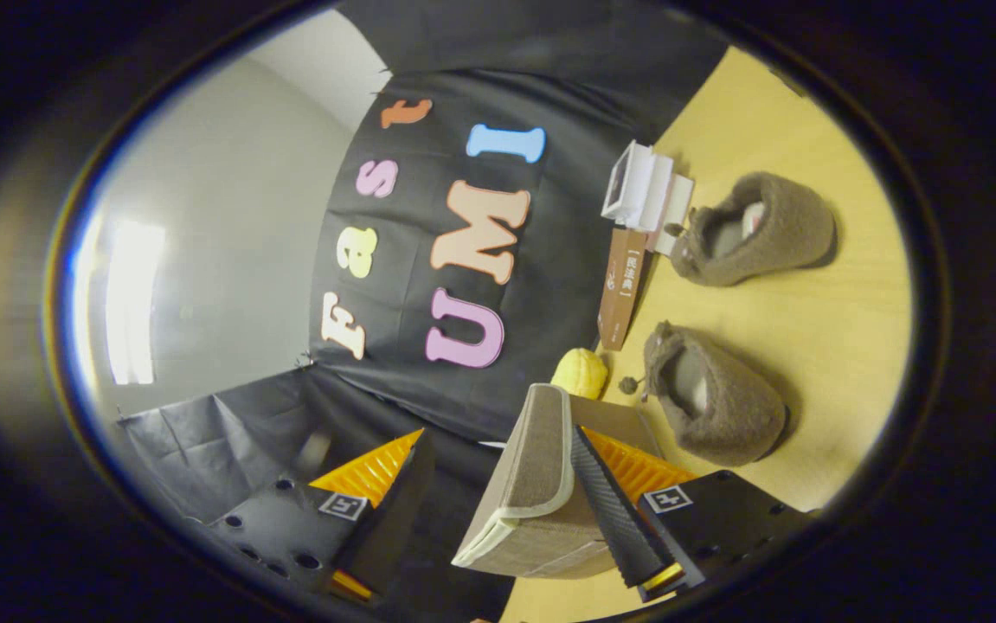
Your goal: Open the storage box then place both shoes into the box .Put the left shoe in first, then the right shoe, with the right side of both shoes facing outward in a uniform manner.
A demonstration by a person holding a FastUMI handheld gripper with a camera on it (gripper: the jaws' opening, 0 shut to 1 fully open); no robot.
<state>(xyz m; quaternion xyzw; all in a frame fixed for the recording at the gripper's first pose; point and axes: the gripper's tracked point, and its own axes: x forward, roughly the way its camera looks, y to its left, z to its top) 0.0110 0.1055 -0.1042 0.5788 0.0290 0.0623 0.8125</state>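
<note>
Two shoes (753,229): both on the table (844,346), neither in the box; we count zero placed.
Gripper view, shoes: brown and fuzzy, lying side by side and a little apart, openings toward the booth wall, beyond the fingers and off to the table side. We can't tell which is left or right from here.
Gripper view, box (541,484): a tan panel with a pale rim edge pokes up between the fingers; we take it for the lid or a flap of the storage box. Its inside is hidden, so we can't tell how far open it is.
Gripper view, claw: gripper (496,433) spread wide with nothing clamped. The finger nearer the table (610,502) lies along the tan panel and looks to be touching it; the other finger (376,472) stands well apart from the panel with only wall cloth behind it.
Gripper view, pose: the tool is rolled about a quarter turn, so the table runs up one side and one finger sits above the other. It points low across the table toward the wall, close in on the box.
Gripper view, clutter: yellow lump (580,372) just beyond the box, brown book (621,290) and white books (640,186) along the wall edge near the shoes.
Progress: we judge step one, opening the box, as underway at best.
Left to do: finish opening, left shoe in, then right shoe, right sides facing out.
</note>
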